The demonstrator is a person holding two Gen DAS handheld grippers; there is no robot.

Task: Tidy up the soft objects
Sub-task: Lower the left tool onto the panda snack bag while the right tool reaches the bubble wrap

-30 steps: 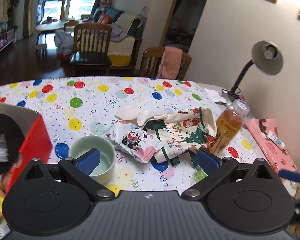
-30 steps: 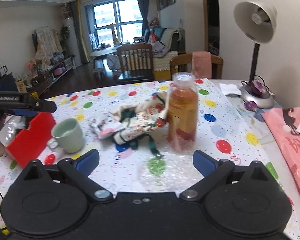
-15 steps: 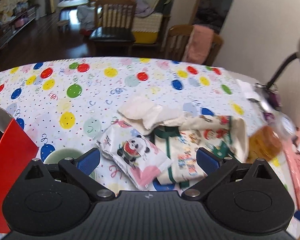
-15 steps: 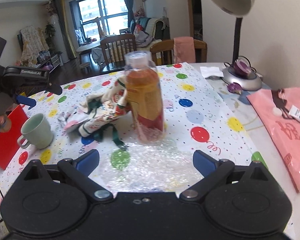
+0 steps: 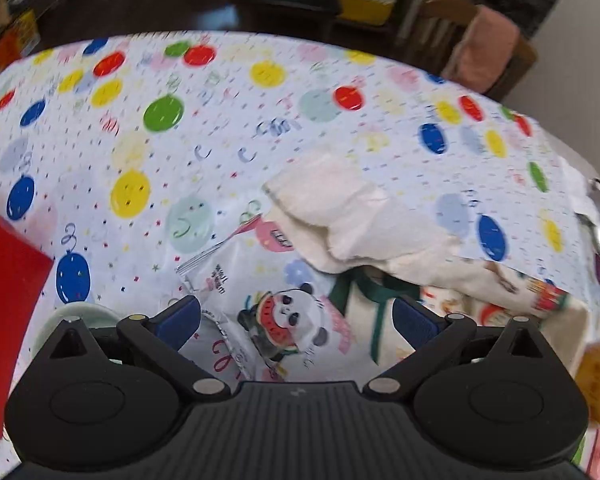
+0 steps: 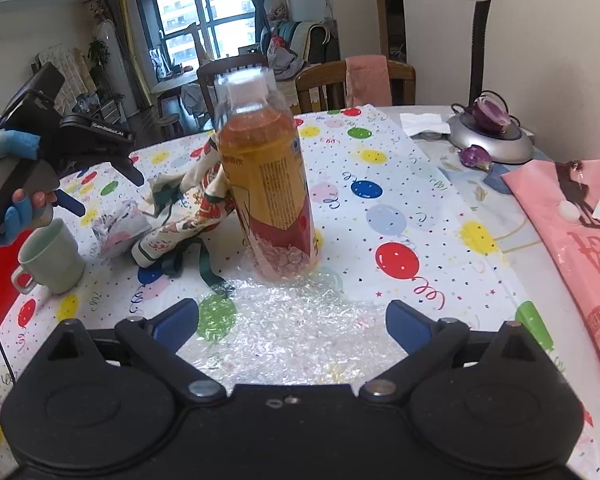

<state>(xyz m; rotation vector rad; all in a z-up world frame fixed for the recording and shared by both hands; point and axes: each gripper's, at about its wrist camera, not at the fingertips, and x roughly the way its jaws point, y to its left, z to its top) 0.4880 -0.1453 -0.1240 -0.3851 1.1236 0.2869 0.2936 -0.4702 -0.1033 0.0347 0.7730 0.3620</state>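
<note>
A panda-print soft packet [image 5: 268, 312] lies on the balloon tablecloth, partly between the fingers of my open left gripper [image 5: 296, 318], which hovers just above it. A cream printed cloth bag with green straps [image 5: 380, 248] lies crumpled beside it; it also shows in the right wrist view [image 6: 188, 216]. My right gripper [image 6: 292, 322] is open and empty over a sheet of clear bubble wrap [image 6: 284, 320]. The left gripper [image 6: 66, 196] shows in the right wrist view, above the packet [image 6: 118, 226].
A tea bottle [image 6: 266, 184] stands on the bubble wrap's far edge, close in front of the right gripper. A green mug [image 6: 50, 256] and red box [image 5: 4, 300] sit left. A pink bag [image 6: 572, 236] and lamp base [image 6: 490, 142] are right.
My left gripper moved forward and down toward the panda packet, which now sits between its fingers. My right gripper moved closer to the bottle and over the bubble wrap.
</note>
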